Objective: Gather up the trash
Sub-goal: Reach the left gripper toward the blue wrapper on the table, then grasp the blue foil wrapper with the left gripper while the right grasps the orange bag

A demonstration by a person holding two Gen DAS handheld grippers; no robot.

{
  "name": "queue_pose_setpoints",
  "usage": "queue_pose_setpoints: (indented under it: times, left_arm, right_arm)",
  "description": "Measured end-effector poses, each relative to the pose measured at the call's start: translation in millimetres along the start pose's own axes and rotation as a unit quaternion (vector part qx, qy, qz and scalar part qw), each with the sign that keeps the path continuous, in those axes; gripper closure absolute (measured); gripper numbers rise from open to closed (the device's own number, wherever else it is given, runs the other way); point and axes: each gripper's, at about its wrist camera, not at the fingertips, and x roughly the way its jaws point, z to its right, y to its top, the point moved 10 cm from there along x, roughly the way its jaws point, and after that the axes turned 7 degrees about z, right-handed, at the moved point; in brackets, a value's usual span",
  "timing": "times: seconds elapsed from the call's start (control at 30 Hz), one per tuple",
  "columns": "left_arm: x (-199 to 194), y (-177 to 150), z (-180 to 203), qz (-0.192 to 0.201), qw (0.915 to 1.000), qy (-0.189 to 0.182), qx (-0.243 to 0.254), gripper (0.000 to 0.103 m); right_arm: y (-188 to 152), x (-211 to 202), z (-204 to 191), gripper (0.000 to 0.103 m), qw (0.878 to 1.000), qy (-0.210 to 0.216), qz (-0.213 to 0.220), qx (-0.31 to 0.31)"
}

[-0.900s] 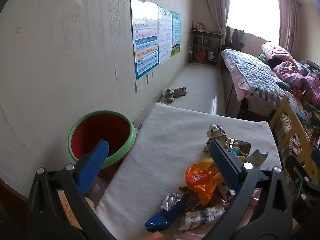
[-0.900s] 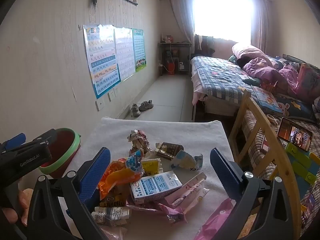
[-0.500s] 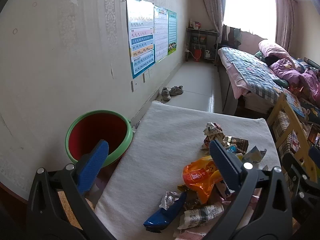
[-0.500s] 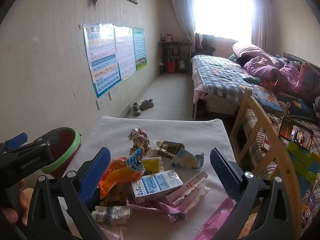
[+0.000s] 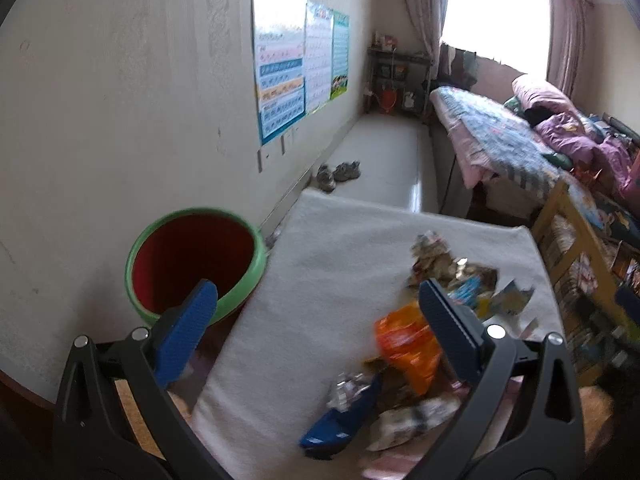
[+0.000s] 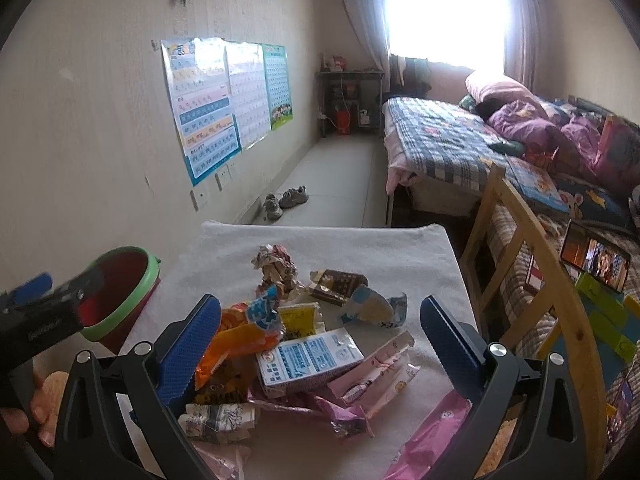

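Note:
A pile of trash lies on the white-clothed table [image 6: 224, 320]: an orange wrapper [image 6: 240, 340], a white and blue carton [image 6: 308, 360], pink wrappers [image 6: 384, 364], a crumpled paper ball [image 6: 276, 268] and a brown packet [image 6: 338, 284]. The orange wrapper [image 5: 404, 344] and a blue wrapper [image 5: 340, 424] show in the left wrist view. A red bin with a green rim [image 5: 196, 260] stands left of the table; it also shows in the right wrist view [image 6: 120, 292]. My left gripper [image 5: 316, 312] is open and empty above the table's left edge. My right gripper [image 6: 320, 324] is open and empty over the pile.
A wall with posters [image 6: 224, 104] runs along the left. A wooden chair [image 6: 532, 280] stands right of the table, with a bed [image 6: 460, 140] behind it. Shoes [image 6: 286, 200] lie on the floor beyond the table.
The left gripper has shifted and tilted slightly, with the bin now higher in its view. The right gripper has barely moved. Both stay open.

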Motion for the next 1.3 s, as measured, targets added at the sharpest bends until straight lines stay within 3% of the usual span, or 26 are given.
queue_pose_setpoints:
  times: [0.13,0.2,0.27,0.33,0.37,0.53,0.6,0.63,0.7,0.93,1.13,1.3]
  left_arm:
    - [21.0,-45.9,-23.2,-0.07,0.9975,0.004,0.008,0.009]
    - [27.7,-65.5,-22.3,-0.101,0.9948,-0.013,0.002,0.012]
    - [38.1,-84.3,-13.7,-0.123,0.9915,-0.033,0.027,0.013]
    - [40.2,-106.3,-1.5,-0.174,0.9816,-0.059,0.05,0.013]
    - [46.5,-111.1,-2.3,-0.171,0.9817,-0.055,0.064,0.013]
    - [64.6,-150.1,13.5,-0.238,0.965,-0.074,0.081,0.035]
    - [66.5,-156.2,18.1,-0.247,0.962,-0.088,0.077,0.056]
    - [66.2,-158.5,19.8,-0.25,0.9606,-0.095,0.076,0.061]
    - [71.0,-158.9,18.1,-0.244,0.9622,-0.096,0.074,0.088]
    - [60.4,-131.1,-3.0,-0.212,0.9735,-0.082,0.025,0.091]
    - [47.9,-97.8,-27.0,-0.16,0.9857,-0.052,-0.005,0.091]
    - [41.9,-75.1,-46.8,-0.125,0.9919,-0.023,-0.004,0.091]
  right_arm:
    - [-12.5,8.2,6.9,0.007,1.0,0.003,-0.028,0.008]
    - [-20.5,13.1,5.4,0.007,0.999,0.007,-0.044,0.005]
    - [-25.7,16.5,2.2,0.007,0.998,0.015,-0.056,-0.002]
    - [-28.4,17.8,0.2,0.007,0.998,0.021,-0.061,-0.009]
    - [-29.9,18.2,-0.8,0.007,0.998,0.024,-0.063,-0.012]
    - [-41.5,24.3,-0.1,0.007,0.995,0.038,-0.089,-0.001]
    - [-44.9,26.8,-3.1,0.007,0.994,0.048,-0.096,0.005]
    - [-46.5,28.6,-5.4,0.01,0.993,0.054,-0.1,0.009]
    - [-49.4,32.9,-9.1,0.011,0.991,0.068,-0.11,0.021]
    - [-49.0,60.9,-28.4,0.012,0.978,0.121,-0.15,0.079]
    - [-48.2,103.4,-43.4,0.012,0.975,0.109,-0.176,0.079]
    - [-64.5,128.8,-53.3,0.012,0.971,0.093,-0.21,0.062]
